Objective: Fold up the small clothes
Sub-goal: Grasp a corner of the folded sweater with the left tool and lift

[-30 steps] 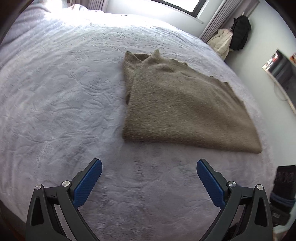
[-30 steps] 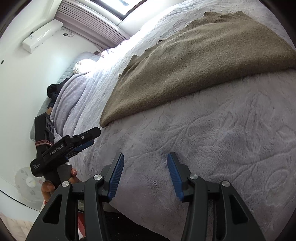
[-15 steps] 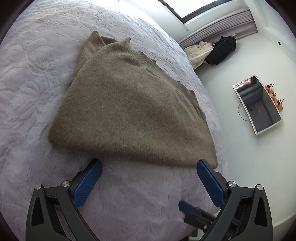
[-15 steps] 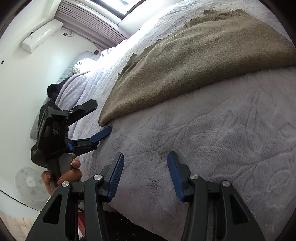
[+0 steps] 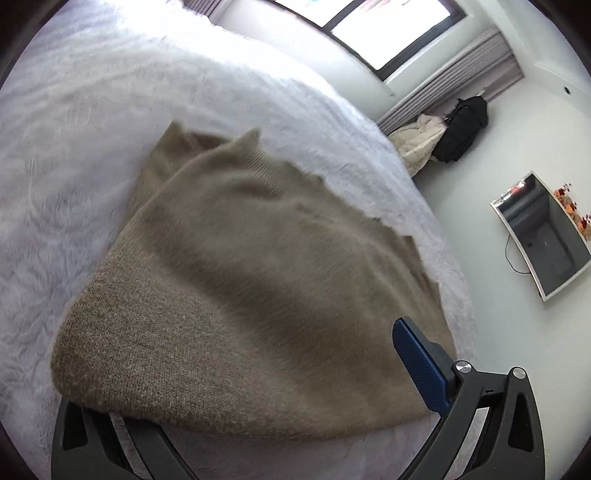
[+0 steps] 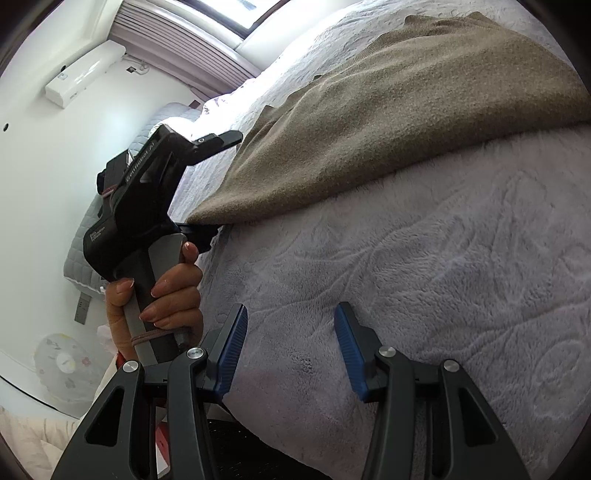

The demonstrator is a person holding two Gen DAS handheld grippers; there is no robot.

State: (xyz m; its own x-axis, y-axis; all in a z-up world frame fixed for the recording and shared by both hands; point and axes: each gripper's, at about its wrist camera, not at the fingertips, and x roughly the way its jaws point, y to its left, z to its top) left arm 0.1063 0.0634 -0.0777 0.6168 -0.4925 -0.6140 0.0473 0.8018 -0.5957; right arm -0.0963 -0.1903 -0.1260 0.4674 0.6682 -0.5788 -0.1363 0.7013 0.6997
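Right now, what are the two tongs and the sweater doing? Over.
Left tongs open, straddling sweater corner, one finger under. Right tongs open, empty, over the blanket. Nothing in the way.

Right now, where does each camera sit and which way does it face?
Left wrist: on the left gripper, angled down across the sweater toward the window; one finger shows, the other runs under the sweater's edge.
Right wrist: on the right gripper, low over the bedspread; both fingers show, jaws open, empty, plus the hand holding the left gripper.
Shared: sweater, bedspread, left gripper.
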